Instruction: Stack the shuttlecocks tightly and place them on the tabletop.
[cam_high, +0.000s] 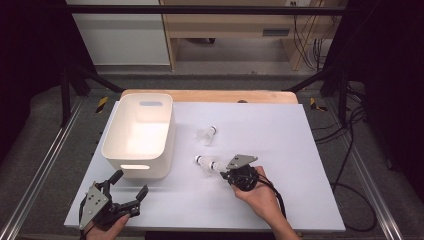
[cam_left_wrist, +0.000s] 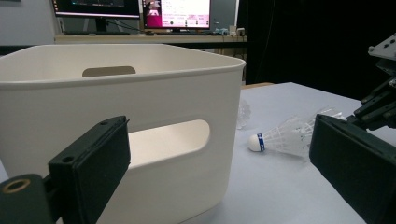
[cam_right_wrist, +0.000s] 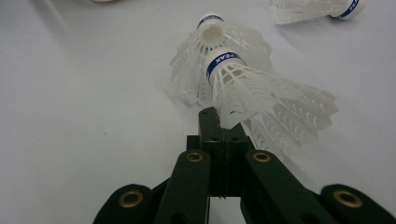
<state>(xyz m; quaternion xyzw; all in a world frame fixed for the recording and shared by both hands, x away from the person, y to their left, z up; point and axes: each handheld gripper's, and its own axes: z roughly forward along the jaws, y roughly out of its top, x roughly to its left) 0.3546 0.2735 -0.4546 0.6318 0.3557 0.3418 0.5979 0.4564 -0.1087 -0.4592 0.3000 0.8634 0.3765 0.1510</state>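
A white shuttlecock (cam_high: 206, 162) lies on the white table top, cork with a blue band pointing left. My right gripper (cam_high: 223, 170) is shut on the rim of its feather skirt. In the right gripper view the closed jaws (cam_right_wrist: 219, 119) pinch the skirt of this shuttlecock (cam_right_wrist: 243, 88). A second cork (cam_right_wrist: 210, 21) sits just ahead of it; whether the two are nested I cannot tell. Another shuttlecock (cam_high: 206, 135) lies farther back. My left gripper (cam_high: 132, 182) rests open at the front left, with nothing between its jaws, facing the white bin (cam_left_wrist: 140, 93).
The white plastic bin (cam_high: 112, 150) with handle slots stands on the left half of the table and looks empty. The table's front edge runs just below both hands. A wooden board (cam_high: 210, 96) lines the far edge.
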